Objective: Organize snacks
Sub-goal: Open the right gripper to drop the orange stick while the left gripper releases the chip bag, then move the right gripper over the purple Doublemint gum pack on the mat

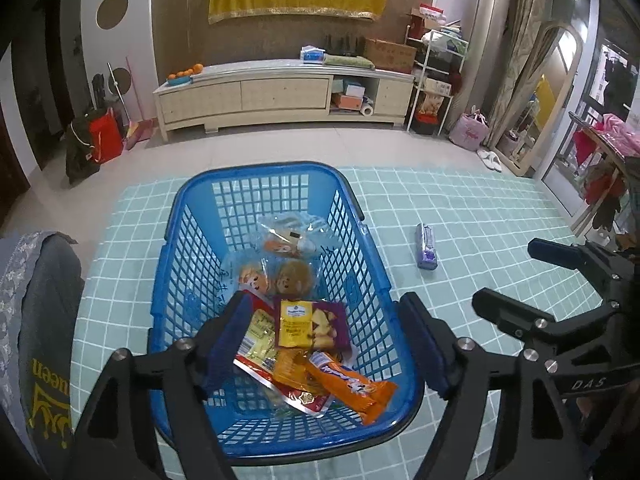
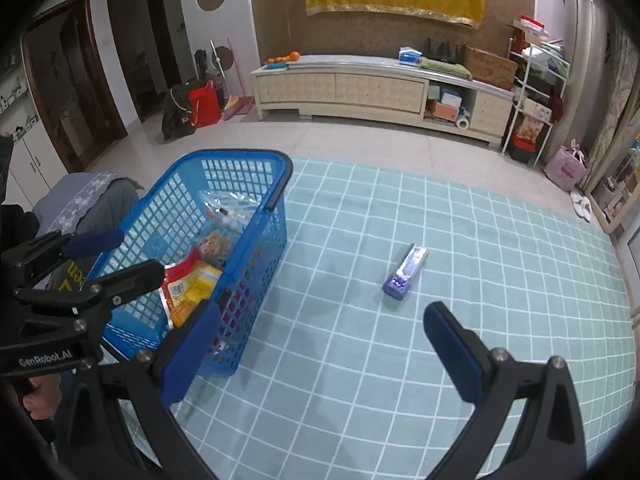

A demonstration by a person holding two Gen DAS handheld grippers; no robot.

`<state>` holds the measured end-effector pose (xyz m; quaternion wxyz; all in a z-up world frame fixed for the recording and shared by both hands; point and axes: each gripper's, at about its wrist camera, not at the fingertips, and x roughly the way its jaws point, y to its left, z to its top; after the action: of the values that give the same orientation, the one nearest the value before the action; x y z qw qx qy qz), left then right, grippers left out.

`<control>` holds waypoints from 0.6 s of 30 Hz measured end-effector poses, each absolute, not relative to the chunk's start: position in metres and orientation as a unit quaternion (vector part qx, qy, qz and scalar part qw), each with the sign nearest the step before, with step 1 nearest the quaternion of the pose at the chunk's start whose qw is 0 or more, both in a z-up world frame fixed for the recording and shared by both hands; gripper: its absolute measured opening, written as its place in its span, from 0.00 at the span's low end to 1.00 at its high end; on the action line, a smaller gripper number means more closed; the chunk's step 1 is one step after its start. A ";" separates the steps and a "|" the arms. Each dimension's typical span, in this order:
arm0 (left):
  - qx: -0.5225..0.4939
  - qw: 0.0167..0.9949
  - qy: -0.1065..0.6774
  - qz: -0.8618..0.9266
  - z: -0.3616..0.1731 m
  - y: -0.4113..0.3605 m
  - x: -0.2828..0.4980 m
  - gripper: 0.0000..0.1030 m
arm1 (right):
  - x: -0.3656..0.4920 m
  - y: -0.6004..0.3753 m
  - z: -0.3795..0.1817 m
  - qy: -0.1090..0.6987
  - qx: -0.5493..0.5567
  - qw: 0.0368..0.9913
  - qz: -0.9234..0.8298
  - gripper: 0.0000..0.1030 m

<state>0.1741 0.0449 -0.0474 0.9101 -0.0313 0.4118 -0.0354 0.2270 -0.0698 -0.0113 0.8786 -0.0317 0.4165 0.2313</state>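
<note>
A blue plastic basket (image 1: 256, 170) (image 2: 240, 156) stands on the teal checked mat (image 2: 400, 360). Inside lie several snacks: a yellow and purple packet (image 1: 310, 324), an orange bar (image 1: 352, 388), a red and yellow packet (image 1: 260, 344) and clear bags of biscuits (image 1: 276, 276). My left gripper (image 1: 328, 332) (image 2: 120, 258) hovers open over the basket's near end, its pads clear of the snacks below. A purple snack pack (image 1: 426, 246) (image 2: 404, 272) lies alone on the mat, right of the basket. My right gripper (image 2: 320, 332) (image 1: 520, 280) is open above the mat, short of that pack.
A chair draped in grey cloth (image 1: 40, 300) stands left of the basket. A long cream cabinet (image 1: 280, 92) lines the far wall, with a white rack (image 2: 536, 92) beside it. White slippers (image 1: 490, 158) and a pink bag (image 2: 566, 168) sit past the mat's right edge.
</note>
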 end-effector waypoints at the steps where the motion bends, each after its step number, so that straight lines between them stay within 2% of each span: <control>1: -0.031 0.910 0.413 -0.035 -0.047 0.045 0.173 0.72 | 0.227 -0.071 -0.010 0.415 -0.031 0.879 0.231 1.00; 10: -0.021 0.902 0.430 -0.014 -0.034 0.056 0.177 0.76 | 0.243 -0.090 0.005 0.436 -0.018 0.871 0.226 1.00; 18: -0.073 0.877 0.475 0.012 -0.028 0.074 0.207 0.76 | 0.276 -0.096 0.007 0.459 -0.009 0.859 0.226 1.00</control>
<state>0.2074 0.0743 -0.0279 0.8768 -0.0730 0.4751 0.0124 0.2757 -0.0956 0.0072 0.8589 -0.0095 0.4593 0.2264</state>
